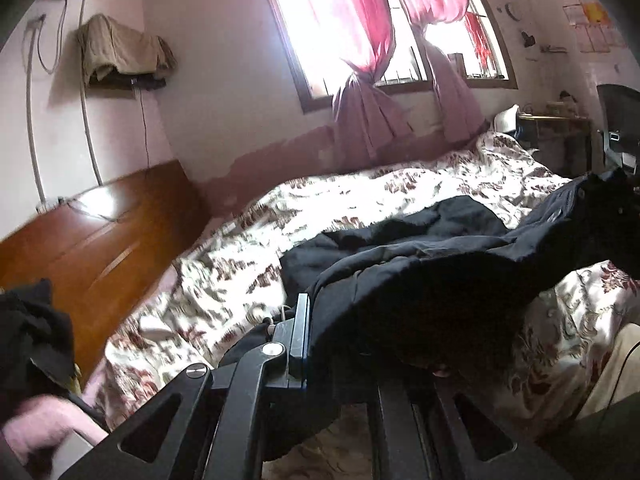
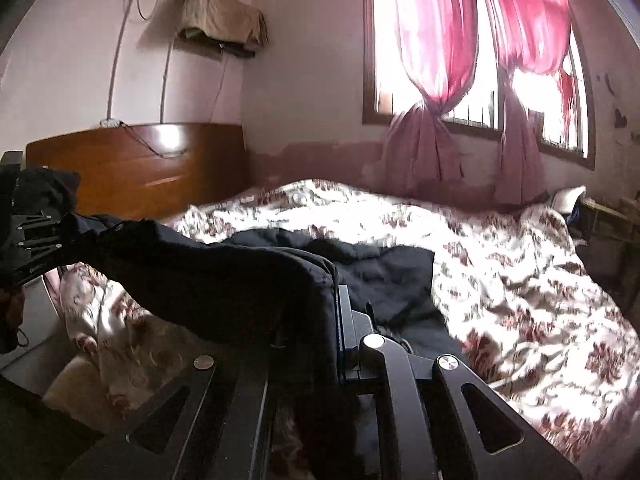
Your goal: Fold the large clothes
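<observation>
A large dark navy garment (image 1: 420, 264) lies on a bed with a floral cover (image 1: 248, 256) and is stretched between my two grippers. My left gripper (image 1: 316, 320) is shut on one edge of the garment; only its left finger (image 1: 299, 332) shows, the cloth hides the other. My right gripper (image 2: 332, 312) is shut on the other edge of the garment (image 2: 224, 276), with cloth draped over its left finger. The left gripper also shows in the right wrist view (image 2: 60, 236), holding the far end. The rest of the garment sits crumpled on the bed (image 2: 360, 264).
A wooden headboard (image 1: 92, 236) stands at the left of the bed. A window with pink curtains (image 1: 360, 40) is behind the bed. A wall shelf under a beige cloth (image 1: 120, 52) hangs above the headboard. A small table (image 1: 556, 128) stands at the far right.
</observation>
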### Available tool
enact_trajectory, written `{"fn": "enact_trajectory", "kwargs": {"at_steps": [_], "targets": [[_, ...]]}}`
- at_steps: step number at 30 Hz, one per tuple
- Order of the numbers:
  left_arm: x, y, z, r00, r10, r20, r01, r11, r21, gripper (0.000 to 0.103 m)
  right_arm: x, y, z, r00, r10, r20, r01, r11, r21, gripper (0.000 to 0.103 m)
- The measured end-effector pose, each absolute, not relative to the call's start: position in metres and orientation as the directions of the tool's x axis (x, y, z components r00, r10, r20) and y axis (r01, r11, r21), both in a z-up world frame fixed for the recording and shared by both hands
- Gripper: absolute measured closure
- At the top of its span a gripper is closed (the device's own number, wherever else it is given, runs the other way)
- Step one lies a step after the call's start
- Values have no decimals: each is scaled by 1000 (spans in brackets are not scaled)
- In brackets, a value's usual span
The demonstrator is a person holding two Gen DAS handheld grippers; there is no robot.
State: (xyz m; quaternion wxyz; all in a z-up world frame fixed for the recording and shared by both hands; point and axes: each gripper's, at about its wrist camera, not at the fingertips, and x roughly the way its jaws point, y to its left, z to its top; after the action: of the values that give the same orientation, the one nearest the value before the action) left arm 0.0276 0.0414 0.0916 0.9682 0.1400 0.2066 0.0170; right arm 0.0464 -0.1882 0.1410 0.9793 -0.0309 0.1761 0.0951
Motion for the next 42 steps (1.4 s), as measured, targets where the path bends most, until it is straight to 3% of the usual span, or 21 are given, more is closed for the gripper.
{"fn": "enact_trajectory", "kwargs": {"at_steps": [11,18,26,34,42], "targets": [[100,40,105,914,98,-393,29,952,306,97,130,-180,160,909,163,-383,-201,978,-60,97],[166,45,92,886,92,-455,47,957,285,97,190,-187,144,872,203,-445,-221,975,12,97],[231,48,83,874,110,-473,28,961,276,97,249,-182,133,863,174,-475,-211,977,-25,97],[311,60,65,819,81,-567,30,983,184,97,320,-174,117,848,147,-509,-197,979,-46,97],[376,60,25,774,102,-624,35,979,203,97,385,-163,84,812,115,-573,-190,979,-72,96]]}}
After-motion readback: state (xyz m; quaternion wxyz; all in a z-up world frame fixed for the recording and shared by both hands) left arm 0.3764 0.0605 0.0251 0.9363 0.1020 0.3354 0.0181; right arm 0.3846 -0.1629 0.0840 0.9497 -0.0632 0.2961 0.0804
